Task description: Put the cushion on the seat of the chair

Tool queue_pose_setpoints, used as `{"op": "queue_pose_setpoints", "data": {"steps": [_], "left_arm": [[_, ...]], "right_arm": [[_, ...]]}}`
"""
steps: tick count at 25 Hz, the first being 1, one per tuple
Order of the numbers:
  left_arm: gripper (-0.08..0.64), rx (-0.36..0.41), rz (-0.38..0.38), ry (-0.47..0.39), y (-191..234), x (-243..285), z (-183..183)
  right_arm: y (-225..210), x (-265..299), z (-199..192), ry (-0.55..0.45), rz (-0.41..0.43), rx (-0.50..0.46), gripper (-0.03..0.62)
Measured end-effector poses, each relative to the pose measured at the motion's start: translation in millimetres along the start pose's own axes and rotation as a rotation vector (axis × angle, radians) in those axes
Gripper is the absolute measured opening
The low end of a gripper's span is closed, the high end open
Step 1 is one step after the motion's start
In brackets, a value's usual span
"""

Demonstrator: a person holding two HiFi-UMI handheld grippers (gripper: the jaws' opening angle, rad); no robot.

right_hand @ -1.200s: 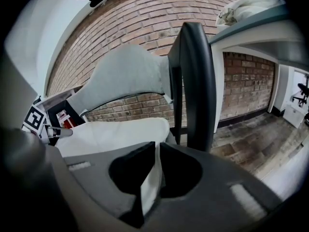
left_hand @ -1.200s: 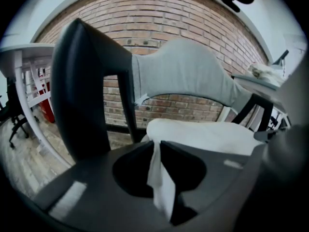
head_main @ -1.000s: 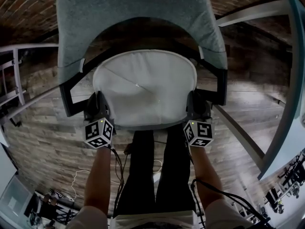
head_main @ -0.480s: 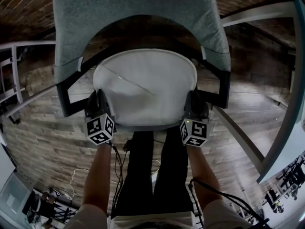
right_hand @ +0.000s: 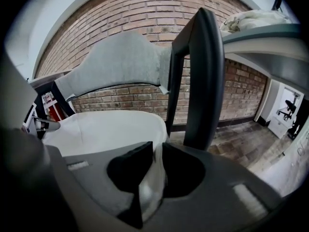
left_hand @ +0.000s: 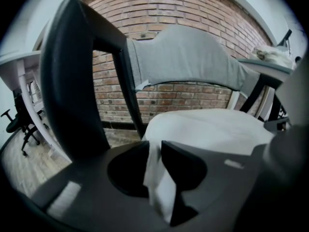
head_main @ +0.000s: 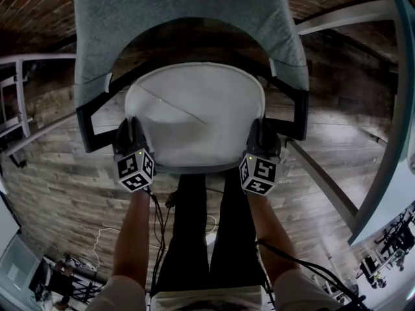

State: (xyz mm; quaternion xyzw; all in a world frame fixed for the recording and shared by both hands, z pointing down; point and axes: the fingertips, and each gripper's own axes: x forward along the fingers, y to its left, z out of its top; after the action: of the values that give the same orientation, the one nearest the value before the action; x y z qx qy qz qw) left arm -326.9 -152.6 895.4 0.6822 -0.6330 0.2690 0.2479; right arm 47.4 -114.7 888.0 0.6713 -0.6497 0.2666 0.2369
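Note:
The white cushion lies flat on the seat of the grey chair, between its black armrests. My left gripper is at the cushion's front left corner, and my right gripper is at its front right corner. In the left gripper view the cushion's edge is pinched in my left gripper. In the right gripper view my right gripper has just been opening, with a fold of the cushion still between its jaws and touching both.
The person's legs stand right in front of the seat, with cables trailing on the wooden floor. A brick wall rises behind the chair. White desk edges flank it, and an office chair stands far left.
Both grippers stay at the cushion's front corners. The right gripper's marker cube has shifted slightly left in the head view. The cushion has not visibly moved on the seat.

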Motion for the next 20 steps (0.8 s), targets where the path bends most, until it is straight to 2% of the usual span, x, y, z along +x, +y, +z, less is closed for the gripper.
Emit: {"op": "queue_pose_setpoints", "data": {"steps": [6, 12, 15, 20], "left_arm": [[0.071, -0.013, 0.010, -0.018, 3, -13, 7], [0.094, 0.039, 0.015, -0.031, 4, -34, 19], [0.095, 0.029, 0.006, -0.051, 4, -45, 31], [0.095, 0.014, -0.020, -0.074, -4, -83, 59]], "right_arm": [[2, -10, 14, -0.015, 0.010, 0.004, 0.076], [2, -27, 29, -0.025, 0.015, -0.038, 0.117], [1, -36, 40, -0.039, 0.030, -0.020, 0.117], [10, -70, 71, -0.062, 0.110, 0.043, 0.115]]}}
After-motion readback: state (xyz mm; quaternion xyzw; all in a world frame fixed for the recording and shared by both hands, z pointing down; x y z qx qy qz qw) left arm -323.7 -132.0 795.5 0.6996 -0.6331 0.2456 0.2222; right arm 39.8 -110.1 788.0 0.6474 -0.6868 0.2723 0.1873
